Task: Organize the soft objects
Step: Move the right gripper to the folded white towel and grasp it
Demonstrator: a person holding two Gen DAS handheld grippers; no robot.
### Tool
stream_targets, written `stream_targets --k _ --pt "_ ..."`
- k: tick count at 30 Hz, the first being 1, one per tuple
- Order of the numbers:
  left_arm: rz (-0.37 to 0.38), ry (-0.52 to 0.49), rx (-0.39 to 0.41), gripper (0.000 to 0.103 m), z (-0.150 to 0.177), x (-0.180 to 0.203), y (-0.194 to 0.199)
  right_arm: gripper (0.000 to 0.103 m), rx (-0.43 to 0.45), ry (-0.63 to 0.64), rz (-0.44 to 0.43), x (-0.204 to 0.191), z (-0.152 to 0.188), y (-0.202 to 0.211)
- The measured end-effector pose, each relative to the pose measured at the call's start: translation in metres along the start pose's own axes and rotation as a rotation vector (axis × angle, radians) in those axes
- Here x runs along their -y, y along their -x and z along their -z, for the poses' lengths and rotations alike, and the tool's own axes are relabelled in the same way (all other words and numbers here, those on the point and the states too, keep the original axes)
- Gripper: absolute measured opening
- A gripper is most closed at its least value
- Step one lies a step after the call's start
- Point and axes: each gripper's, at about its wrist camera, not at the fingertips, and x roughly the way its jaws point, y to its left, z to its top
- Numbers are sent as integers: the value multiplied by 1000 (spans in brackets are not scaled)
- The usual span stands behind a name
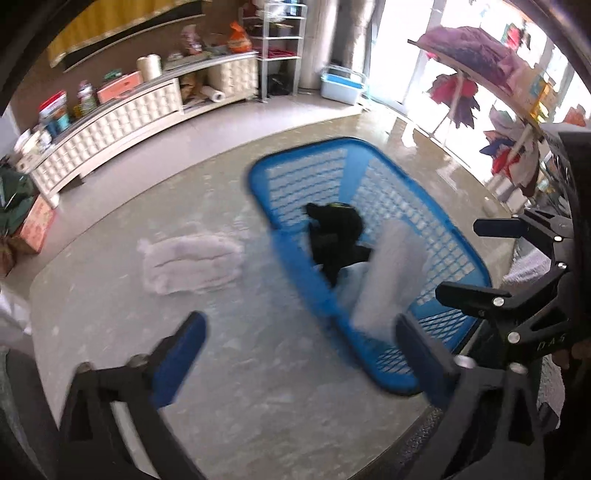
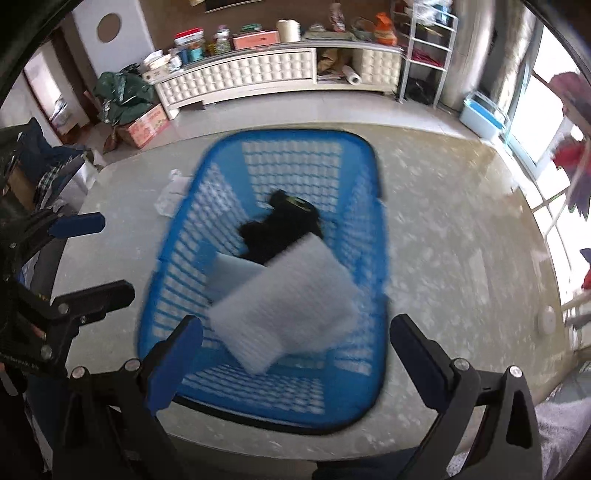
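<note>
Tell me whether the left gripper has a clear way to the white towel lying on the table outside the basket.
Probably yes. The left gripper is open and empty, and the white towel lies flat on bare table left of the blue basket, with nothing between them.

A long white cabinet stands by the brown wall. On top sit a pink box and a roll of string. A white wire shelf stands beside it. A cardboard box sits on the floor.
</note>
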Motion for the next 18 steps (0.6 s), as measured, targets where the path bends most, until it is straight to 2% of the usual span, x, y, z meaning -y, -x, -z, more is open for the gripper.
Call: stream_targets --k 12,16,18 --pt "-95 150 21 103 33 -99 39 102 25 133 -63 -101 -53 -31" --pt "-112 201 20 103 44 -128 38 102 5 173 -63 -130 -69 -54" --pt "-154 223 -13 103 48 -141 30 102 -3 196 -61 -144 -74 -61"
